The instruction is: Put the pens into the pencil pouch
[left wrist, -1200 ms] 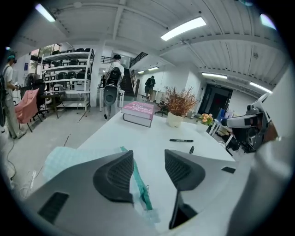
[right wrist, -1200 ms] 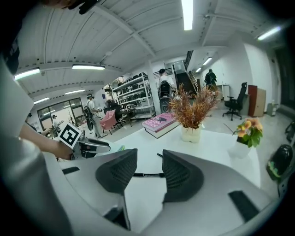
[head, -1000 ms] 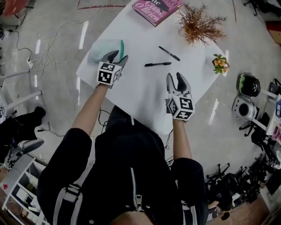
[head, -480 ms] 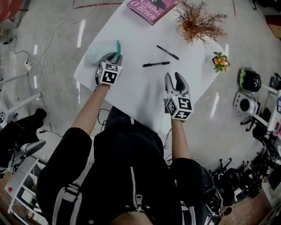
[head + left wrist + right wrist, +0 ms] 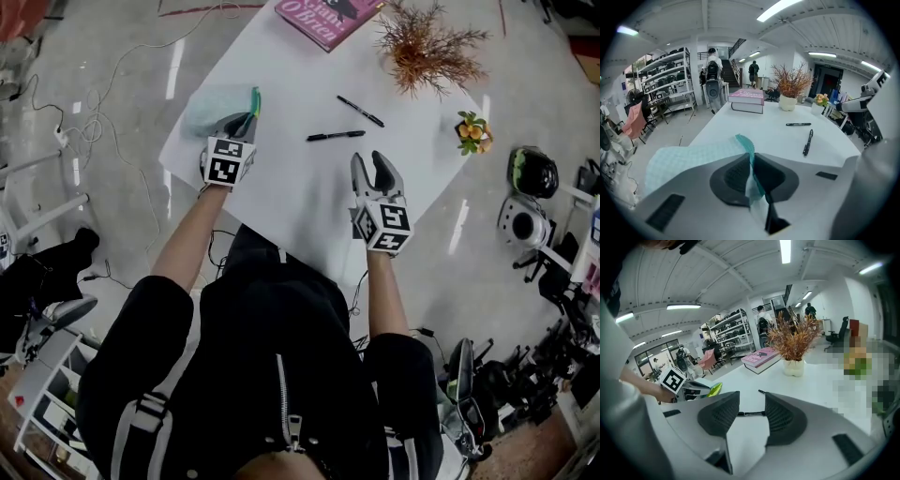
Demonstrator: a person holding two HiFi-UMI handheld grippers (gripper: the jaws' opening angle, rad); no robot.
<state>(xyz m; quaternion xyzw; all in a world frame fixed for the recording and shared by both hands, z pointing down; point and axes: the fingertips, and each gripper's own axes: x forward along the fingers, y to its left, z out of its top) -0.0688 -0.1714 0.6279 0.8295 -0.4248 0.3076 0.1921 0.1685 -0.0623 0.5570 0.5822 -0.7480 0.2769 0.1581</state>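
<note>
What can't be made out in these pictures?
Opening of the pouch: the left tongs, which have just closed on its edge, cover it in the left gripper view; too small in the head view.
Title of the book: cut off by the head view's top edge.
Ends of the nearer pen: behind the open right tongs in the right gripper view.

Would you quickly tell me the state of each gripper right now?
Left gripper: jaws have just been closing, now shut on the pencil pouch edge.
Right gripper: open, holding nothing.
</note>
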